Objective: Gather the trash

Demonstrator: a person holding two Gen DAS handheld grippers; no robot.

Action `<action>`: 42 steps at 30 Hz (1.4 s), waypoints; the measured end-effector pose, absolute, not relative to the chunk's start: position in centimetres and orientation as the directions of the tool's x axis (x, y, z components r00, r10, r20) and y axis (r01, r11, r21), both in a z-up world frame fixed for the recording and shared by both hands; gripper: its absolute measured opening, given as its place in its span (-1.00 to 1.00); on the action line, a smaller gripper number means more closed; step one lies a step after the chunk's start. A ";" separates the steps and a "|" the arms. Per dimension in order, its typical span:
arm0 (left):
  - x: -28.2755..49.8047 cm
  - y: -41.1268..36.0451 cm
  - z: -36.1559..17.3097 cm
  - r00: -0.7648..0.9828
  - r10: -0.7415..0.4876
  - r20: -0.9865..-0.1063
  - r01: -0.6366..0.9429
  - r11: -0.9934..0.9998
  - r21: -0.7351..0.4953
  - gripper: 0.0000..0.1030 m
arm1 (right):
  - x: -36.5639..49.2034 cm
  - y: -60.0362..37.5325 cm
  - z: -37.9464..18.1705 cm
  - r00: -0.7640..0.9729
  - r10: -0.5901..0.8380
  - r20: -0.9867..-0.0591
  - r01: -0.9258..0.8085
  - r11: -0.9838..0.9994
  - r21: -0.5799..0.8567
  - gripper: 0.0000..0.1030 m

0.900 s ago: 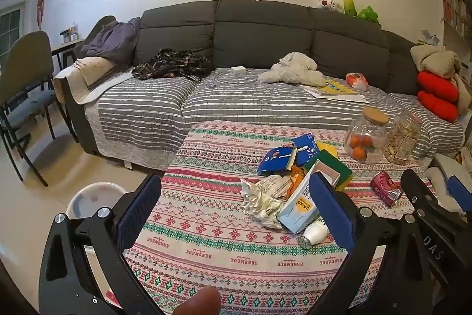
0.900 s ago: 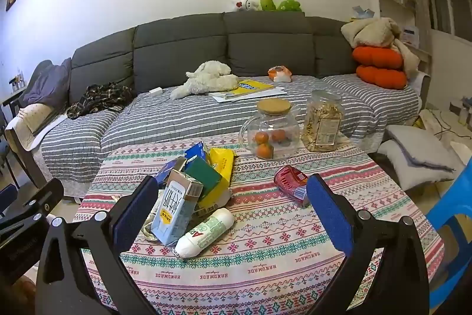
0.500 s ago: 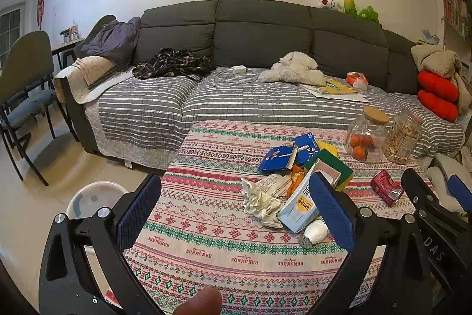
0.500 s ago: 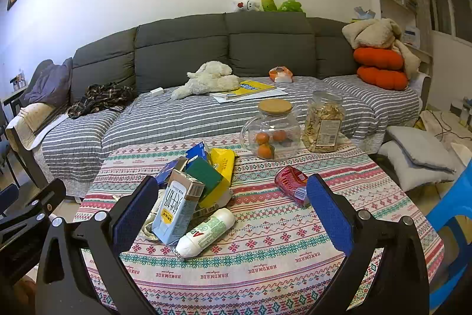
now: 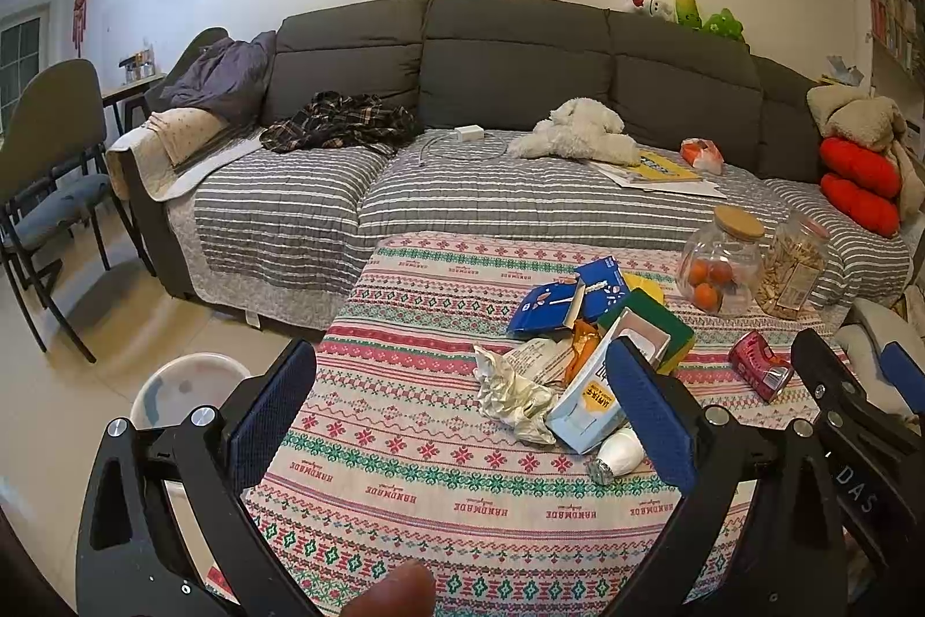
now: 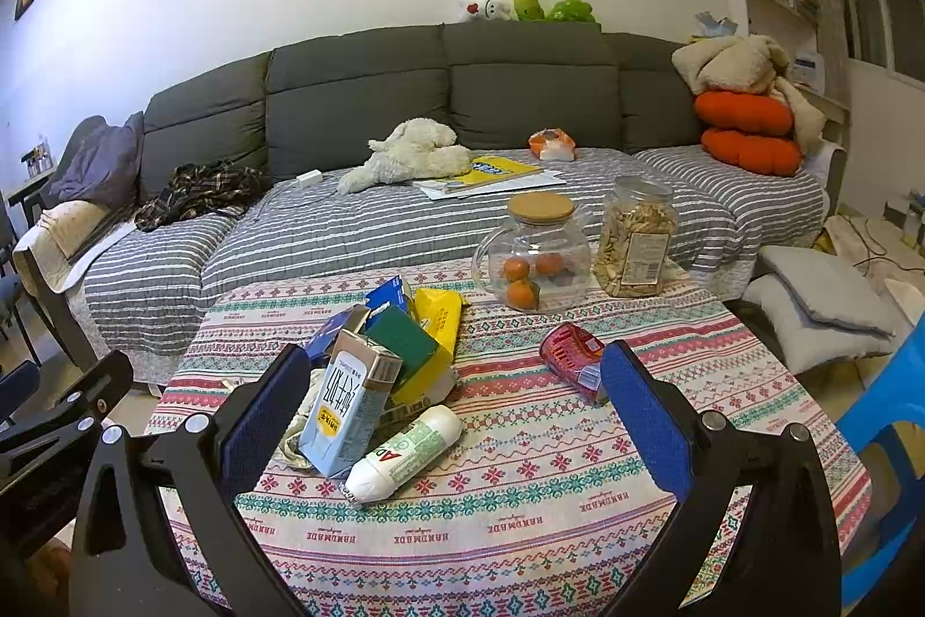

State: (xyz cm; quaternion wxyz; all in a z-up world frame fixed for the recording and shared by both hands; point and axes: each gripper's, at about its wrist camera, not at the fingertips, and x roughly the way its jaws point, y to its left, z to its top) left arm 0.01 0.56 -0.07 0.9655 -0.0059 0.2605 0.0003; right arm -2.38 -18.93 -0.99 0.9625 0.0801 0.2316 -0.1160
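Both tongs, left (image 5: 462, 420) and right (image 6: 457, 420), gape wide and empty; we haven't grabbed anything, so next we reach for the milk carton (image 6: 347, 414) near the table's (image 6: 520, 530) front edge.

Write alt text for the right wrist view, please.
The open right gripper hovers over a patterned tablecloth holding a trash pile: milk carton, white tube, crushed red can. Behind stand two jars before a grey sofa.
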 end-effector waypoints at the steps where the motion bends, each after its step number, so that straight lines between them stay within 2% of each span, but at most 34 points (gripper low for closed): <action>1: 0.1 0.5 -0.1 0.865 -0.003 -0.502 -0.004 1.000 -0.012 0.87 | -2.4 -18.9 -1.0 0.866 -0.186 -0.465 0.260 0.960 0.100 0.90; 20: -0.1 0.6 -1.5 0.857 0.004 -0.516 -0.011 1.000 -0.010 0.87 | -2.3 -19.1 -1.5 0.859 -0.182 -0.479 0.261 0.960 0.104 0.90; 26: 0.7 0.4 -1.1 0.817 -0.008 -0.576 -0.012 0.999 -0.031 0.87 | -2.0 -19.4 -1.7 0.852 -0.181 -0.492 0.268 0.957 0.113 0.90; 33: 3.0 1.2 -1.5 0.813 -0.023 -0.582 -0.020 0.998 -0.067 0.87 | 0.3 -21.0 -1.1 0.805 -0.167 -0.570 0.305 0.939 0.156 0.90; 37: 5.3 1.4 -2.2 0.773 -0.062 -0.631 -0.005 0.995 -0.104 0.87 | 2.1 -23.3 -0.5 0.773 -0.141 -0.619 0.346 0.911 0.225 0.90; 42: 8.7 -3.6 -5.8 0.607 -0.157 -0.779 0.221 0.975 -0.025 0.87 | 3.5 -26.2 -1.5 0.755 -0.134 -0.642 0.385 0.883 0.269 0.90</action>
